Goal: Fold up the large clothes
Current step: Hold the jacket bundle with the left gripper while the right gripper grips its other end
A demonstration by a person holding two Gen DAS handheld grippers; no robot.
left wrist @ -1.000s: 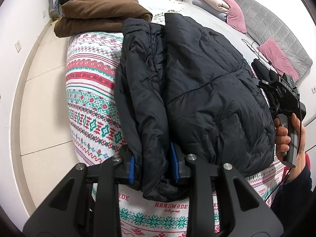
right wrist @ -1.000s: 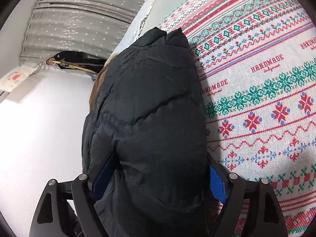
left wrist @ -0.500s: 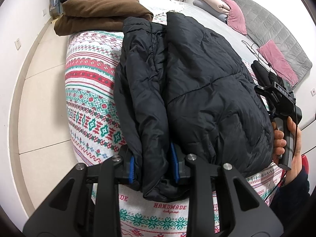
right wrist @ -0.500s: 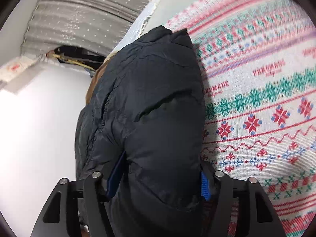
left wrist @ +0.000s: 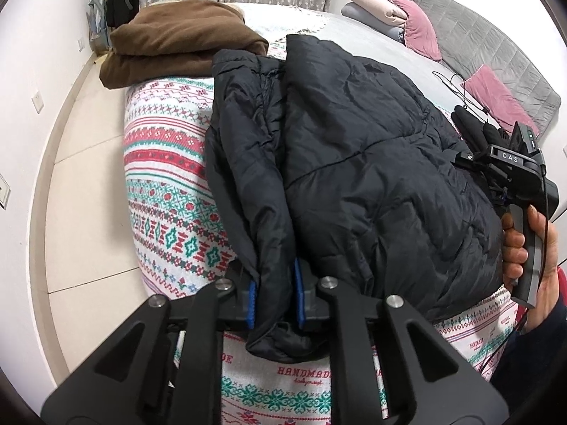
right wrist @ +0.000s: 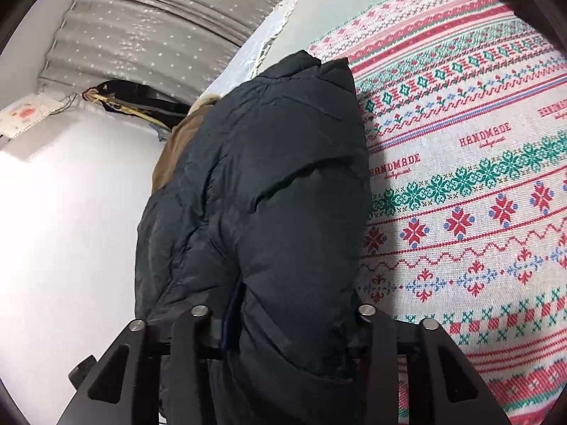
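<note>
A black puffy jacket (left wrist: 372,163) lies folded lengthwise on the patterned bedspread (left wrist: 170,191). My left gripper (left wrist: 274,299) has its blue pads pressed on the jacket's near left fold, and its jaws are still closing. In the right wrist view the jacket (right wrist: 276,194) bulges up between the fingers of my right gripper (right wrist: 294,326). Those jaws are closing too and squeeze the padded bulk; one blue pad (right wrist: 232,322) shows, the other is hidden by fabric. A hand (left wrist: 514,248) holds the right gripper's handle at the jacket's right edge.
A folded brown blanket (left wrist: 177,49) sits at the bed's far left corner, just behind the jacket. Pink and grey pillows (left wrist: 418,24) lean on a grey headboard (left wrist: 496,56). Black gloves and a cable (left wrist: 471,124) lie right of the jacket. Tiled floor (left wrist: 81,177) runs along the bed's left side.
The right gripper's fingers have drawn much closer together, pinching the jacket's bulk. The left gripper's pads have narrowed a little on the fold. The jacket stays where it was.
</note>
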